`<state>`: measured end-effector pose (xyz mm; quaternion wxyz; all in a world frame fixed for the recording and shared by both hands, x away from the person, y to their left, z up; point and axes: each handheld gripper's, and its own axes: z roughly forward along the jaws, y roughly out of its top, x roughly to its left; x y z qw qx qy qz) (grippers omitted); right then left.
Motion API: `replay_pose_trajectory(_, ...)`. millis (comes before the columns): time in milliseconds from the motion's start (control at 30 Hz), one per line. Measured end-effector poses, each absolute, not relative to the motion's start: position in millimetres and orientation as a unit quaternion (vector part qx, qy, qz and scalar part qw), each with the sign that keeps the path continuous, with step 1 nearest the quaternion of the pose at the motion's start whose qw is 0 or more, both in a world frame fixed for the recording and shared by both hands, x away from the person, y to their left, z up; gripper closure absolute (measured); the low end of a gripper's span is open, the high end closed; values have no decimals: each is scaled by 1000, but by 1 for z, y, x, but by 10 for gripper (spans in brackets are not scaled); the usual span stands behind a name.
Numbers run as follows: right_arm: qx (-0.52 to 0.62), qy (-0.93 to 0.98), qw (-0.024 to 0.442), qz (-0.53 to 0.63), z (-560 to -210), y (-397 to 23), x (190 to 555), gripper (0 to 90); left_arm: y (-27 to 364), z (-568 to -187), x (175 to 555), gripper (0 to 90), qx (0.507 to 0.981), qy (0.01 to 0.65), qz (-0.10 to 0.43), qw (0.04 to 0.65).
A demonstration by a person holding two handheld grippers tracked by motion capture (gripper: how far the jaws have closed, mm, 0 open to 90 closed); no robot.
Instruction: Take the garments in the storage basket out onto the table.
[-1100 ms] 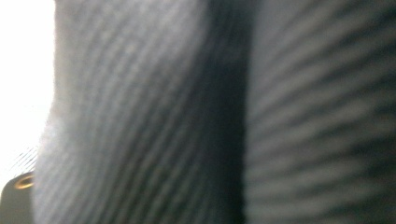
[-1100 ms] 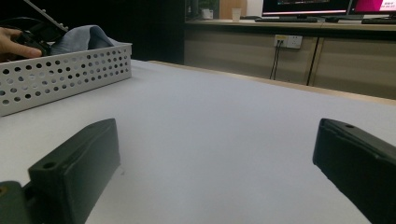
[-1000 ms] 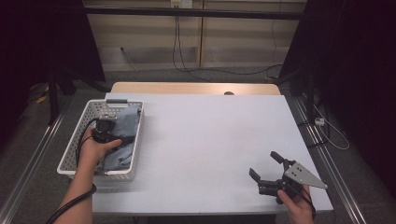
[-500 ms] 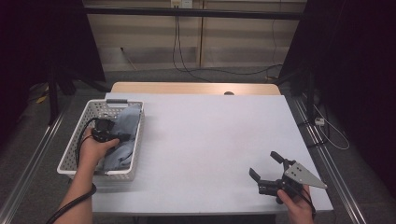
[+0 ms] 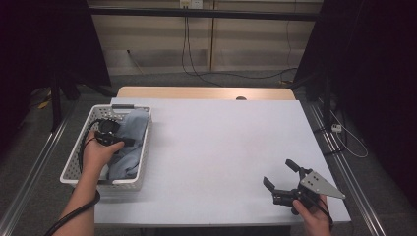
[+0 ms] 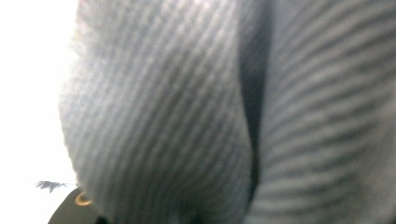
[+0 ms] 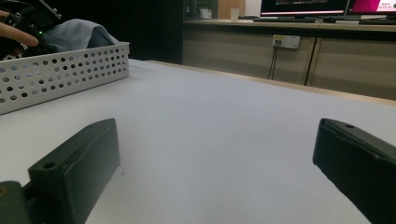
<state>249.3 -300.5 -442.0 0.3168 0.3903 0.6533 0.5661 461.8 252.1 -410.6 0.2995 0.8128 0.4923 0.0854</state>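
Item: grey-blue ribbed cloth (image 5: 129,142), bunched in a white perforated basket (image 5: 139,181) at the left side of the white table (image 5: 221,142). The cloth fills the right half of the basket and runs lengthwise along it, from the near wall towards the far one, with one fold raised above the far rim. Left gripper (image 5: 129,141): held down inside the basket with its jaws pointing right, into the cloth; the left gripper view sits hard against the ribbed weave (image 6: 187,116) with a dark crease running down it. Its jaws have just been closing with cloth between them, and they appear pinched on a fold, though the pads themselves are covered by fabric. Right gripper (image 5: 279,176): resting low at the near right corner of the table, jaws wide apart and empty; in the right gripper view only bare tabletop lies between its two fingers (image 7: 74,172), with the basket well off to the far left. Relation of note: the cloth lies directly at the left gripper's jaws and far from the right gripper, so the lift out of the basket likely falls to the left hand, upward and clear of the right-hand rim.
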Motion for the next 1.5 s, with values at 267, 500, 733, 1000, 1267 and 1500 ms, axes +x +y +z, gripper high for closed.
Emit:
replay_pose_trajectory(267, 391, 653, 317, 566, -442, -301, 249, 3, 255, -388, 464, 712, 810, 497, 63, 305)
replay_pose_trajectory(500, 390, 653, 317, 566, -442, -301, 249, 3, 254, -367, 468, 714, 814, 497, 52, 297)
replay_pose_trajectory(733, 390, 653, 318, 566, -441, -302, 249, 3, 253, -348, 472, 714, 815, 496, 53, 295)
replay_pose_trajectory(1000, 389, 655, 315, 566, -442, -302, 249, 3, 251, -326, 475, 715, 820, 490, 52, 290)
replay_pose_trajectory(1267, 388, 655, 315, 567, -442, -301, 249, 2, 248, -303, 477, 715, 822, 485, 55, 295)
replay_pose_trajectory(1500, 386, 656, 316, 566, -441, -302, 248, 3, 244, -288, 478, 714, 825, 478, 55, 296)
